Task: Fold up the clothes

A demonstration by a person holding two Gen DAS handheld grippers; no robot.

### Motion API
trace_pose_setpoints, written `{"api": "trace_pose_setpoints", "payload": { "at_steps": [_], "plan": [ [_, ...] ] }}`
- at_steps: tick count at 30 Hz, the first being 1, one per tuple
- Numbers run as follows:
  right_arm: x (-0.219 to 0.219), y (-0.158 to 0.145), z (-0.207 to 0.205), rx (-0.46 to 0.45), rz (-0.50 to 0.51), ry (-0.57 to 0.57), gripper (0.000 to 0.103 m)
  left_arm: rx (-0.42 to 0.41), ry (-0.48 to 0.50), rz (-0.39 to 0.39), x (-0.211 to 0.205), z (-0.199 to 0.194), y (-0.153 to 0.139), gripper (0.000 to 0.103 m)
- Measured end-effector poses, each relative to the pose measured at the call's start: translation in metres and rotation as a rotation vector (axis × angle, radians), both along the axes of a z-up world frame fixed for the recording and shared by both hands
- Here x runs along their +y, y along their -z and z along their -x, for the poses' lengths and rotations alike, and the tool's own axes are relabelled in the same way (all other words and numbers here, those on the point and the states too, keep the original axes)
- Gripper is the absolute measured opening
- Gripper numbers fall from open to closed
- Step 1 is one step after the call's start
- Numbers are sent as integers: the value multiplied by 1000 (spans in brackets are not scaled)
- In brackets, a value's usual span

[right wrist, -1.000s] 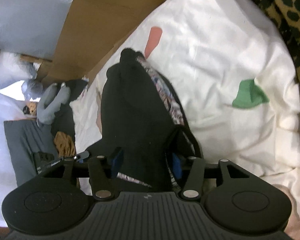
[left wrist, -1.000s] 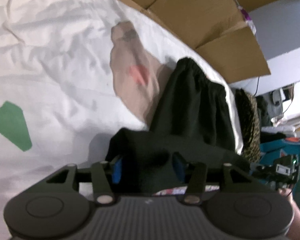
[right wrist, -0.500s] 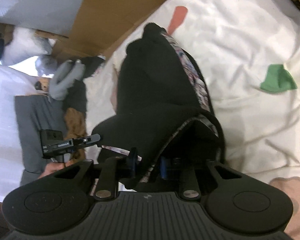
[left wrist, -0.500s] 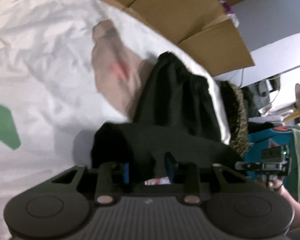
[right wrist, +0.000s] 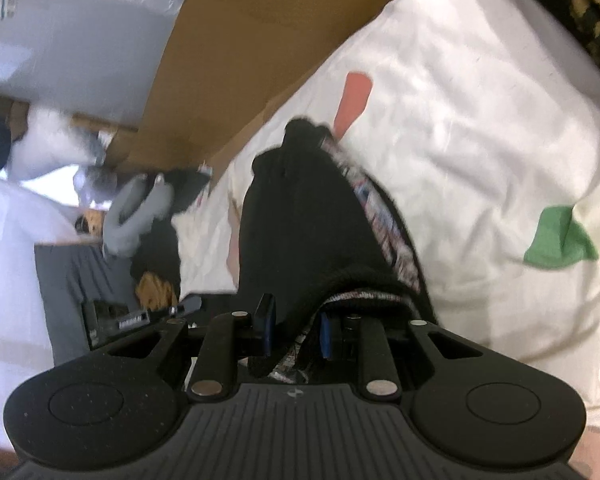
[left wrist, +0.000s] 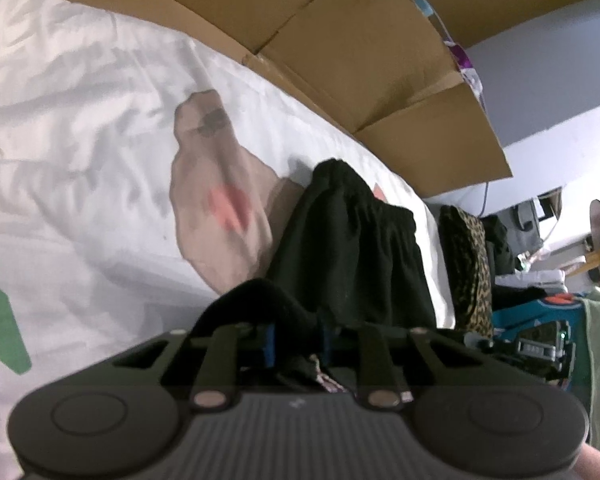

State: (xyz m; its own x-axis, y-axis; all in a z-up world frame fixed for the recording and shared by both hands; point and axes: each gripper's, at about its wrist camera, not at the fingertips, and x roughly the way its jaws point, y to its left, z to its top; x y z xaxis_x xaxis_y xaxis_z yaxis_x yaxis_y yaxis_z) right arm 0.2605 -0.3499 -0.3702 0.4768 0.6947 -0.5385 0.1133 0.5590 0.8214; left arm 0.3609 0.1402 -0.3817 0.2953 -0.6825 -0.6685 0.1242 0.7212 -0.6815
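Note:
A black garment [left wrist: 352, 248] with a patterned inner band [right wrist: 384, 224] lies stretched over a white bed sheet [left wrist: 80, 128]. My left gripper [left wrist: 298, 342] is shut on a bunched black edge of it, the blue pads pressed into the cloth. In the right wrist view the same black garment [right wrist: 300, 220] runs away from my right gripper [right wrist: 294, 330], which is shut on its near hem. The opposite gripper [left wrist: 540, 350] shows at the right edge of the left wrist view.
The sheet carries pink [left wrist: 216, 204], green [right wrist: 560, 240] and coral [right wrist: 354, 96] patches. Cardboard boxes [left wrist: 340, 52] stand along the bed's far side. A leopard-print cloth [left wrist: 468, 264] lies at the bed's edge. Grey and dark clothes [right wrist: 140, 216] are piled beyond.
Both grippers have closed further on the black garment over the last second. The garment has been lifted and shifted, and both views have swung slightly.

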Motion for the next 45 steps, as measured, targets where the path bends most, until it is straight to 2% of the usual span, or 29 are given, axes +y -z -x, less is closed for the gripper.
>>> {"api": "trace_pose_setpoints", "payload": {
  "at_steps": [2, 3, 4, 6, 8, 11, 17, 24, 27, 31, 37, 40, 45],
  "plan": [
    [-4, 0, -3, -1, 0, 35, 26, -8, -7, 7, -1, -2, -3, 35],
    [-5, 1, -5, -2, 0, 52, 32, -14, -12, 8, 0, -3, -4, 42],
    [-7, 0, -6, -1, 3, 68, 36, -21, -21, 10, 1, -4, -6, 46],
    [-11, 0, -8, 2, 9, 96, 49, -34, -42, 14, 3, -7, -8, 51],
    [-15, -2, -10, 1, 20, 113, 54, -48, -68, 19, 6, -10, -10, 57],
    [-21, -3, -12, -6, 27, 133, 55, -66, -95, 14, 11, -13, -12, 61],
    [-30, -4, -9, -37, 14, 216, 55, -75, -111, -11, 17, -13, -14, 62],
    [-28, -22, 2, -57, 66, 199, 55, -118, -95, -79, 19, 4, -29, 69],
    [-27, -31, 10, -94, 100, 179, 56, -116, -96, -105, 22, 13, -36, 70],
    [-19, -33, 19, -104, 110, 154, 57, -52, -51, -227, 21, 26, -53, 70],
    [11, -40, 31, -127, 254, 68, 57, -94, -70, -273, 15, 41, -65, 75],
    [28, -43, 33, -141, 344, 9, 56, -80, -85, -290, 11, 47, -59, 75],
    [55, -45, 29, -165, 492, -63, 56, -86, 10, -337, -7, 54, -52, 75]
  ]
}}
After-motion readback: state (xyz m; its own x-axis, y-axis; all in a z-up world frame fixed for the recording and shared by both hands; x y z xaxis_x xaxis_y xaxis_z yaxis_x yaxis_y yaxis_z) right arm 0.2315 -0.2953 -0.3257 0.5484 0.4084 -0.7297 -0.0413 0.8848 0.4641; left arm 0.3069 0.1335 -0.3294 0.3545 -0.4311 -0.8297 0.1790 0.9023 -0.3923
